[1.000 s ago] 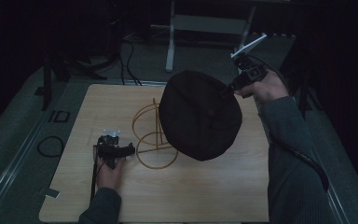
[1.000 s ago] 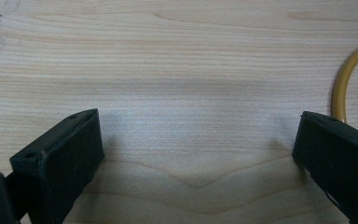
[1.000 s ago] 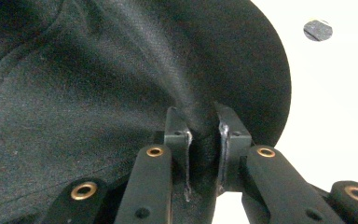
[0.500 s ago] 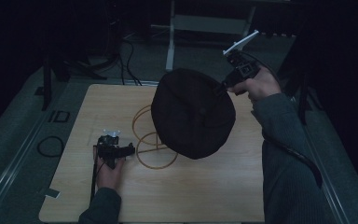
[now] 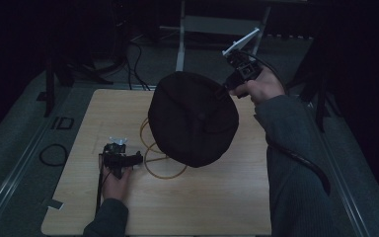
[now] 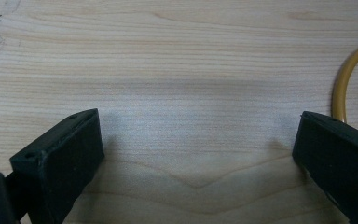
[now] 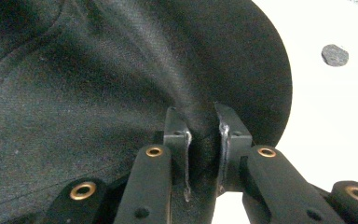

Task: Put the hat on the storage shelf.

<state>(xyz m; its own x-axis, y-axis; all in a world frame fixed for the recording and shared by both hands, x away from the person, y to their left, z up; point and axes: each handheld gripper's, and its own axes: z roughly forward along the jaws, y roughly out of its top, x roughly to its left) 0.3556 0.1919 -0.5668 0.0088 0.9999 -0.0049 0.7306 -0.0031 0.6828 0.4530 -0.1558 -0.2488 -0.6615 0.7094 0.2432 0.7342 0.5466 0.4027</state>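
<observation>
One hat [image 5: 193,118] — two grippers [image 5: 225,90] [image 5: 137,159]

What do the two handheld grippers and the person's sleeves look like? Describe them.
Both grippers are black with blocky black jaws. The right gripper has brass-coloured rivets, a pale three-cornered plate on top and a black trailing cable. The left gripper trails a dark cable too. Both sleeves are grey.

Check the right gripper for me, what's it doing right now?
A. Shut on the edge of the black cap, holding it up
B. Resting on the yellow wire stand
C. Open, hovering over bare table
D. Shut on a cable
A: in the right gripper view the right gripper has its jaws pinched on a fold of the black cap, which hangs above the yellow wire stand in the high view.
</observation>
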